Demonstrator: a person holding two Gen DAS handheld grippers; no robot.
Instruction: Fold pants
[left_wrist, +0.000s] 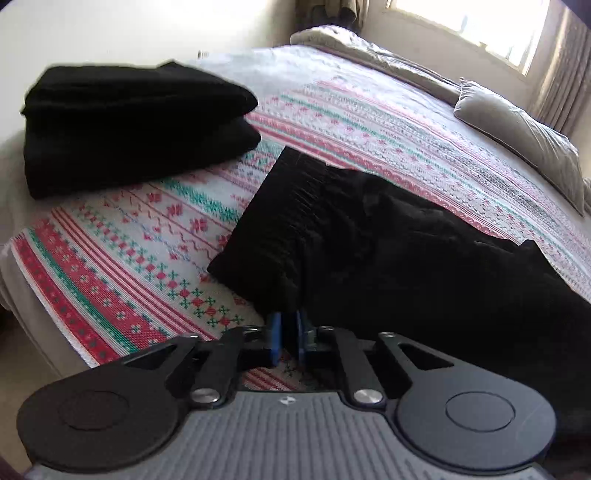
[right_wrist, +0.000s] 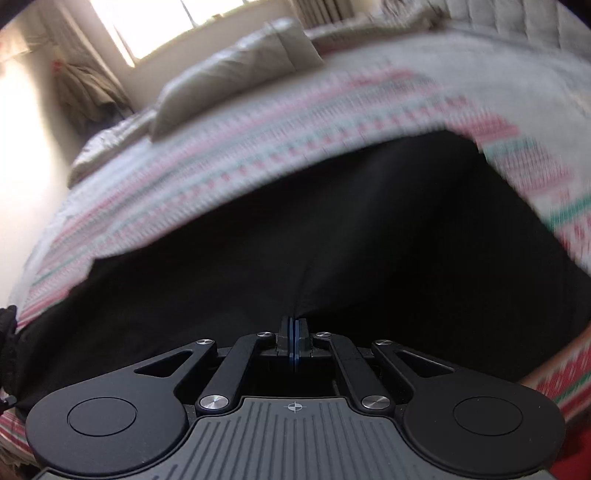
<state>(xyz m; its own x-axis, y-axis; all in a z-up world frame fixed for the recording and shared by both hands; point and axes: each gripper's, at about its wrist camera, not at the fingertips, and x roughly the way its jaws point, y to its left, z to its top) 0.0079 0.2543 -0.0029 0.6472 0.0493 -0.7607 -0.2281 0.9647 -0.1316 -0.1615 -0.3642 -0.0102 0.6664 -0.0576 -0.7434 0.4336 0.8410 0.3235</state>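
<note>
Black pants (left_wrist: 388, 251) lie across a patterned bedspread (left_wrist: 122, 251). In the left wrist view their near corner drops between the blue pads of my left gripper (left_wrist: 289, 334), which stands narrowly parted and pinches that thick edge. In the right wrist view the black pants (right_wrist: 332, 229) fill the middle, blurred by motion. My right gripper (right_wrist: 294, 332) is shut on a thin fold of the cloth, and creases fan out from the pinch.
A folded stack of black clothes (left_wrist: 129, 125) sits at the bed's far left corner. A grey pillow (left_wrist: 517, 144) and rumpled grey bedding (left_wrist: 369, 48) lie along the far side under a bright window (left_wrist: 480, 18). The bed's edge runs close at the left.
</note>
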